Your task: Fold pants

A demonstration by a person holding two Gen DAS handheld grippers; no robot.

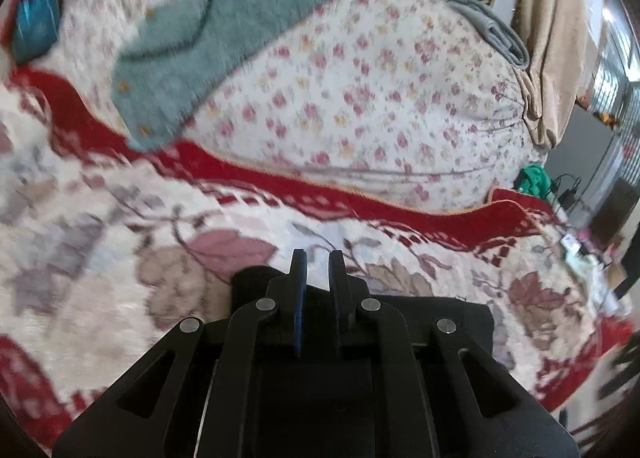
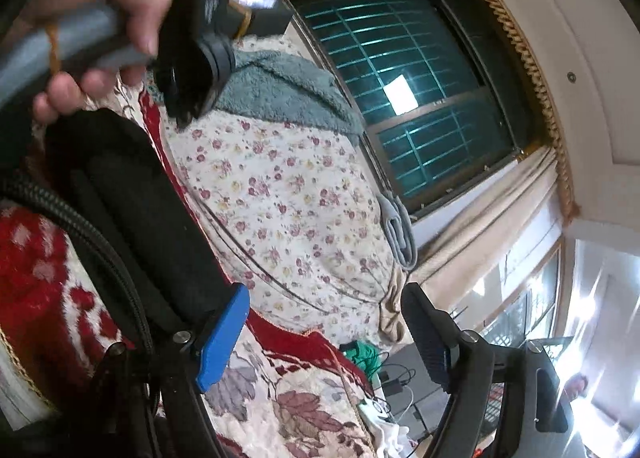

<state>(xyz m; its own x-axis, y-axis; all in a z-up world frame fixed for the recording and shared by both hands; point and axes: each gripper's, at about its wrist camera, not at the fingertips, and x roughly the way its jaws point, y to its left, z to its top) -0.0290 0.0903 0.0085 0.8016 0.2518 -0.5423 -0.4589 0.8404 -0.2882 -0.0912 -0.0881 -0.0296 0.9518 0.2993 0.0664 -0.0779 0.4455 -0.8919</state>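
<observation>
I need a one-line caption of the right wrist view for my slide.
Open right gripper points over the floral bedspread toward a barred window; a hand holds the other gripper.

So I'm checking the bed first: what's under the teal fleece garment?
The teal fleece garment lies on the floral sheet, overlapping the red-bordered blanket. Whatever lies beneath it is covered.

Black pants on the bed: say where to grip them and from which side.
Probably the narrow near end of the black pants, which lie as a long folded strip on the red-patterned blanket. Come in along the strip from that end: the open right hand-held gripper sits just beside it there.
</observation>
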